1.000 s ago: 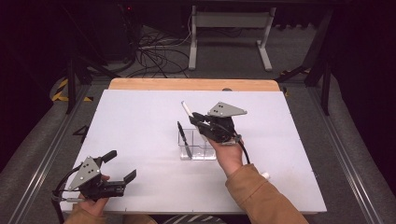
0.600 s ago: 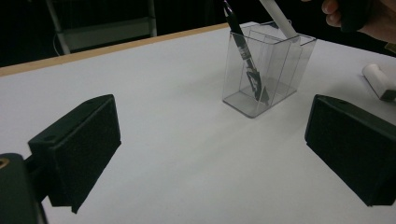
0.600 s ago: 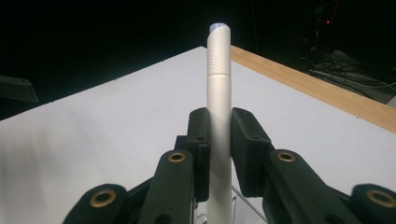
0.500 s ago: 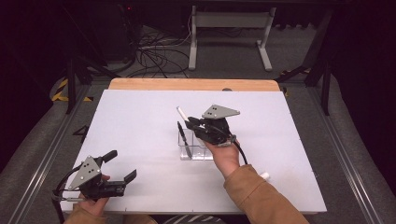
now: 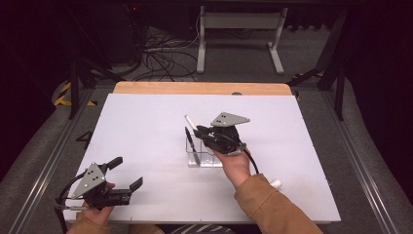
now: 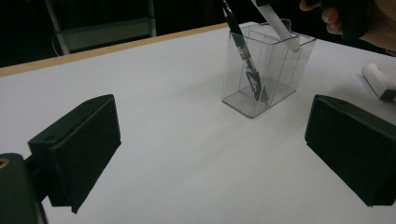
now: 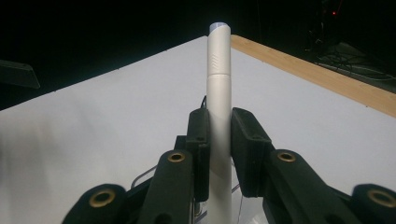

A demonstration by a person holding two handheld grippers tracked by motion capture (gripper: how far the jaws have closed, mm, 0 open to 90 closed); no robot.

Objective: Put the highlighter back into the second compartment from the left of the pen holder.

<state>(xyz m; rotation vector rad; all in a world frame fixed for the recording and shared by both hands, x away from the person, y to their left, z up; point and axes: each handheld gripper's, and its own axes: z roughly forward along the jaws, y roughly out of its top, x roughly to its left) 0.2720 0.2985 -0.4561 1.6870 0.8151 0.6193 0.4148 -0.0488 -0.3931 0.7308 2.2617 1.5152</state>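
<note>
The right hand (image 5: 233,163) reaches in from the lower right, forearm in a tan sleeve (image 5: 272,207), wrist bent so the right tongs (image 5: 200,130) point left and up over the clear holder (image 5: 203,152) at mid-counter. These tongs are clamped on a white pen (image 7: 219,107) — in the right gripper view both black jaws press its barrel from either side. The pen tilts, its top end leaning up and left, its lower end inside the holder's rim in the left gripper view. A black pen (image 5: 191,145) already stands slanted in the holder's left part.

The left tongs (image 5: 127,173) rest at the counter's (image 5: 146,122) near-left corner, jaws wide apart with nothing between them.

Against the frames before, the right hand has sunk a little and drawn toward the holder, bringing the white pen lower; the left hand has not moved. A small white cap-like piece (image 5: 275,184) lies on the counter beside the sleeve.
</note>
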